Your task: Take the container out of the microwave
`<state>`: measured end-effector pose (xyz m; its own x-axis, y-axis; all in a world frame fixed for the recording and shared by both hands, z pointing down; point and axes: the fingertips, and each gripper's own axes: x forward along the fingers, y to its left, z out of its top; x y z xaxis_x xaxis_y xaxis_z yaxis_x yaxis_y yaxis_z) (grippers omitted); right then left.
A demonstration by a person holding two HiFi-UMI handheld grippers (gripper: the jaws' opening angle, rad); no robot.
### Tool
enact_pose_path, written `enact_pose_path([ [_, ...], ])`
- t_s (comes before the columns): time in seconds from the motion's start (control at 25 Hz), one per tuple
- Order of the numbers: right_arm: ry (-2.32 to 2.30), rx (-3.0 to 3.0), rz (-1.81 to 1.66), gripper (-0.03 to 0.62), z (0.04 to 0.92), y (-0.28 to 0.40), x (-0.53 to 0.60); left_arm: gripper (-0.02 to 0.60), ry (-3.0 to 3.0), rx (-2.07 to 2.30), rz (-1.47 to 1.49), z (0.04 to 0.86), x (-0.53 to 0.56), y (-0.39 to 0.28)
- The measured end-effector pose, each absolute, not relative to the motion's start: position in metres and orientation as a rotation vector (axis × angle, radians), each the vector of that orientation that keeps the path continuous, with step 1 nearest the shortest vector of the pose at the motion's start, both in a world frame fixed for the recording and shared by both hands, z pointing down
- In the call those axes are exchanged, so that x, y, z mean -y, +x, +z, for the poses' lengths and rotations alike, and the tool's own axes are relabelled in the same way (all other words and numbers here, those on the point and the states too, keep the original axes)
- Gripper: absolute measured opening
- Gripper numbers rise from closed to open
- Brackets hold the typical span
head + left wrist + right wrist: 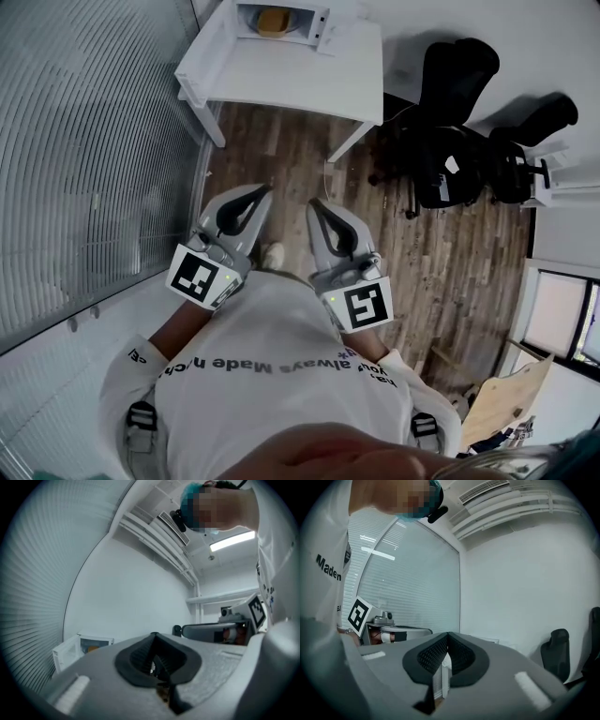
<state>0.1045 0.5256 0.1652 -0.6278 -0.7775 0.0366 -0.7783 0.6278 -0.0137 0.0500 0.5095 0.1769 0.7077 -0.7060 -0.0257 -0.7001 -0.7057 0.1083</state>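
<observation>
I had both claws closed w/ nothing in them. The left gripper (264,191) and right gripper (315,202) sat side by side, level, just in front of the person's white shirt (281,366), over the wood floor (450,253). In each gripper's own view the dark pads met at the tips, no item between. The microwave (281,19) stood on the white table (281,80), well apart from both claws, door open to the left. The container (272,21), orange-ish, was inside the microwave. I couldn't make out more detail on it. Black chairs (450,141) were to the right of the table, and a ribbed glass wall (84,150) ran along the left.
</observation>
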Motion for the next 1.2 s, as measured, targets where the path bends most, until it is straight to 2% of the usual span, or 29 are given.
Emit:
enact_pose_path([
  [0.44,1.317,2.797,0.037,0.002,0.173,0.071,-0.425,0.003,2.830,1.135,-0.097,0.186,-0.406,0.023],
  [1.2,1.283,2.749,0.015,0.002,0.182,-0.061,-0.179,0.003,2.826,1.099,-0.136,0.193,-0.161,-0.102],
])
